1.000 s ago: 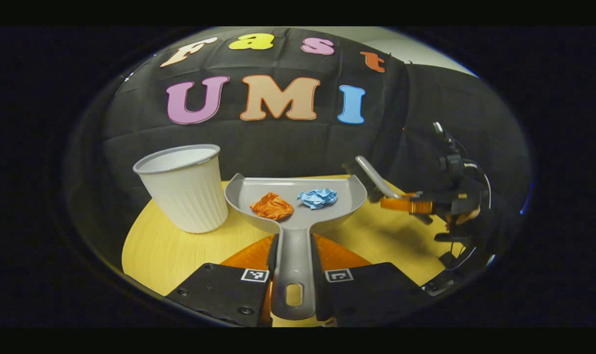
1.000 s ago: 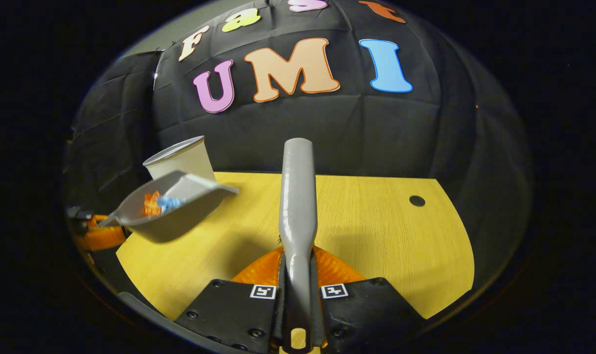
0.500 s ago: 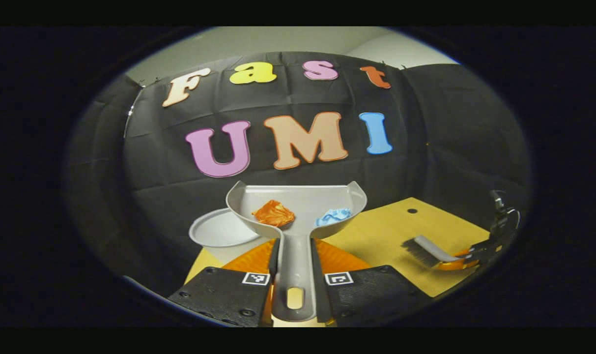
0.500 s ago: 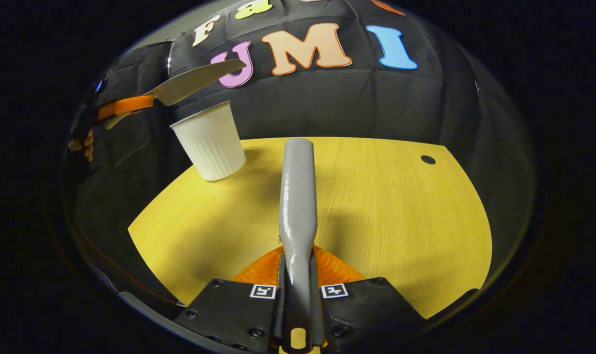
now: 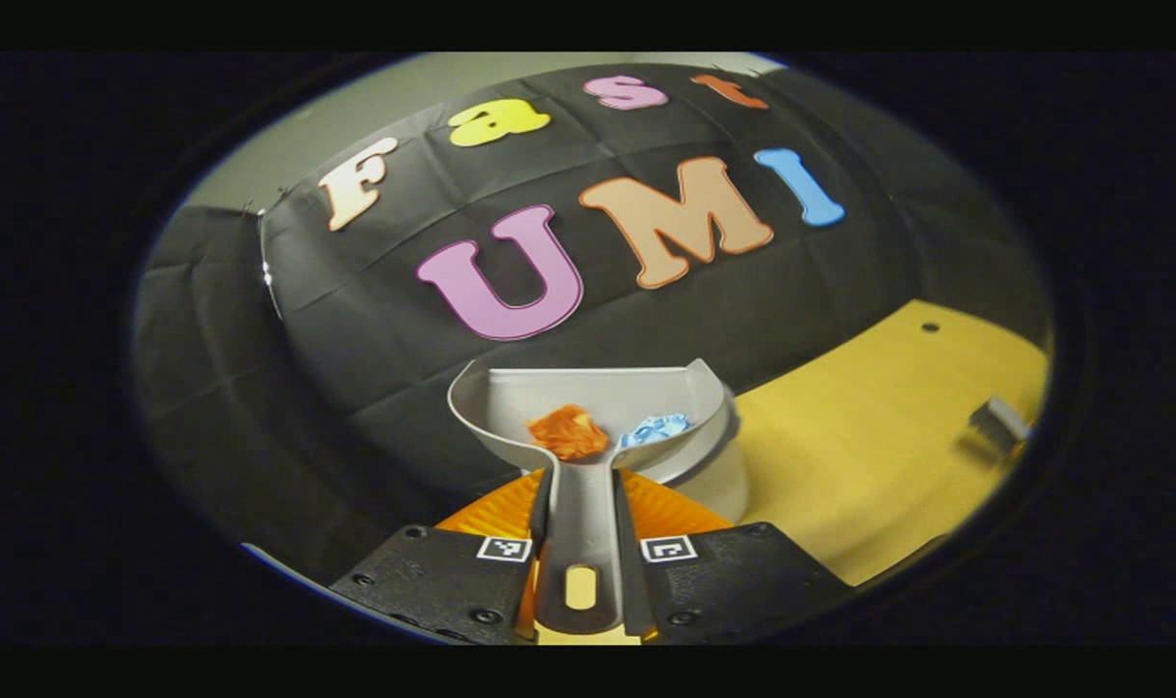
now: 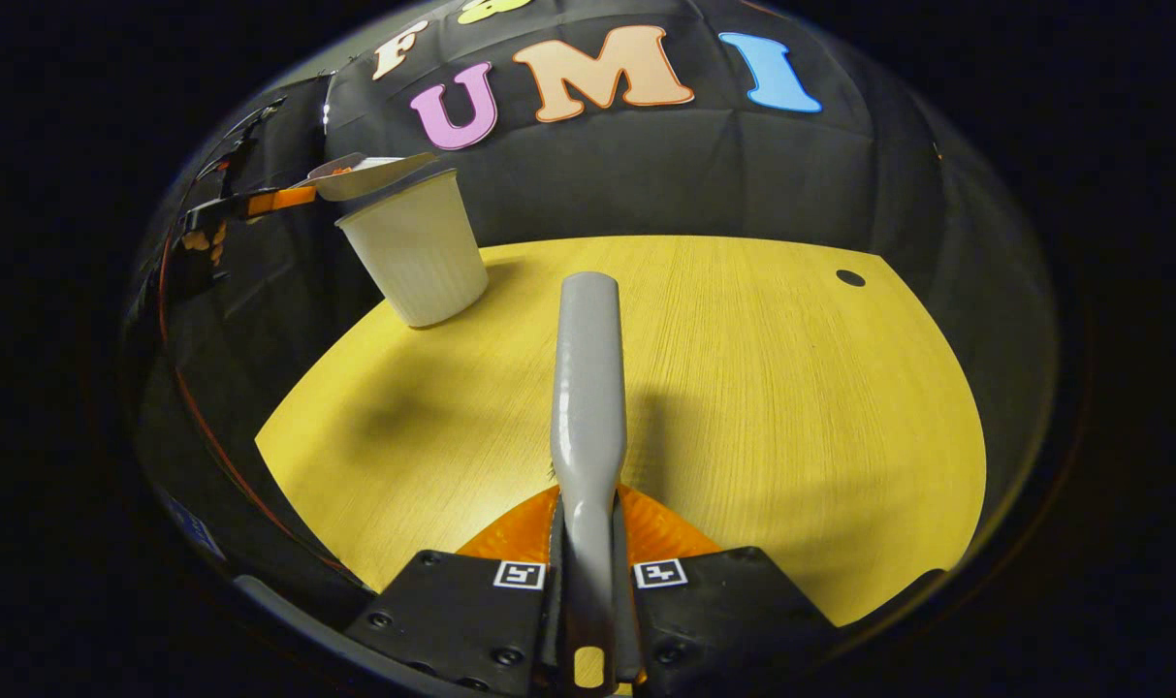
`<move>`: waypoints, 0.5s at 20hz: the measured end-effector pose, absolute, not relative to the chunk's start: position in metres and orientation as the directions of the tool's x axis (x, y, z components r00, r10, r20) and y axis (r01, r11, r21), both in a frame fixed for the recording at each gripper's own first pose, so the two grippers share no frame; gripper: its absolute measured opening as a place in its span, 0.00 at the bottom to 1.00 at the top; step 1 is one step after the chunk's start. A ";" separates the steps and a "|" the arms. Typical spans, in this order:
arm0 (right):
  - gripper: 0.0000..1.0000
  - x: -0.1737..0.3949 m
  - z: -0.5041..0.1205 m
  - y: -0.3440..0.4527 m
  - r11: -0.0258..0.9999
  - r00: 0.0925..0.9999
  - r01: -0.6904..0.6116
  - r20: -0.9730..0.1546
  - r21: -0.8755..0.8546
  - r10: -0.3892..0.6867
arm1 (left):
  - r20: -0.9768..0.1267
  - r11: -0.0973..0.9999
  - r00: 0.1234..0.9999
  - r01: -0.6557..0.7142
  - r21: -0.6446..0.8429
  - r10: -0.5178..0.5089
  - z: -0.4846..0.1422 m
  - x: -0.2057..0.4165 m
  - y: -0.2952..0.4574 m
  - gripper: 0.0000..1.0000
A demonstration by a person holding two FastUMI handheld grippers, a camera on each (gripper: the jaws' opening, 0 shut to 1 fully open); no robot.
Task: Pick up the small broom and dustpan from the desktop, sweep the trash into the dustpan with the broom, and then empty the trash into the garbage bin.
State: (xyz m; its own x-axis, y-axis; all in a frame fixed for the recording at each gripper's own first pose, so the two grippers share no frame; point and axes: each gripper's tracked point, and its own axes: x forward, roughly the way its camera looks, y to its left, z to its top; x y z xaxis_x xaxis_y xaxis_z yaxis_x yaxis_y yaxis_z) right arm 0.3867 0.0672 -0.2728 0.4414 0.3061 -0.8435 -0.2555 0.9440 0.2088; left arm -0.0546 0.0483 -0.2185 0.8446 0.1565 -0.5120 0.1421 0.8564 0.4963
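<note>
My left gripper [image 5: 580, 504] is shut on the handle of a grey dustpan [image 5: 588, 397], held in the air over the white ribbed bin [image 5: 718, 485]. In the pan lie an orange paper ball [image 5: 568, 431] and a blue paper ball [image 5: 653, 429]. My right gripper [image 6: 588, 528] is shut on the grey broom [image 6: 588, 368], whose handle points out over the yellow table [image 6: 762, 388]. In the right gripper view the dustpan [image 6: 365, 174] hovers just above the rim of the bin [image 6: 418, 247], with the left gripper [image 6: 258, 202] and a hand behind it. The broom's bristle head [image 5: 997, 424] appears at the far right of the left gripper view.
The bin stands near the table's back left corner in the right gripper view. A small dark hole [image 6: 850, 277] marks the table top at the back right. Black cloth walls close in behind and to the sides.
The dustpan has risen from table height and moved over the bin, tilting to one side. The orange ball has slid toward the handle end. The broom has stayed almost still.
</note>
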 end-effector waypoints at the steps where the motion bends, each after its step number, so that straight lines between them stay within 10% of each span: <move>1: 0.18 0.386 -0.274 0.068 0.943 0.436 -0.256 -0.846 0.211 0.307 | -0.507 0.816 0.844 0.163 0.555 0.177 -0.223 -0.051 0.056 0.25; 10: 0.18 0.377 -0.279 0.070 0.935 0.390 -0.275 -0.863 0.223 0.320 | -0.465 0.402 0.860 0.357 0.843 0.211 -0.216 -0.043 0.087 0.26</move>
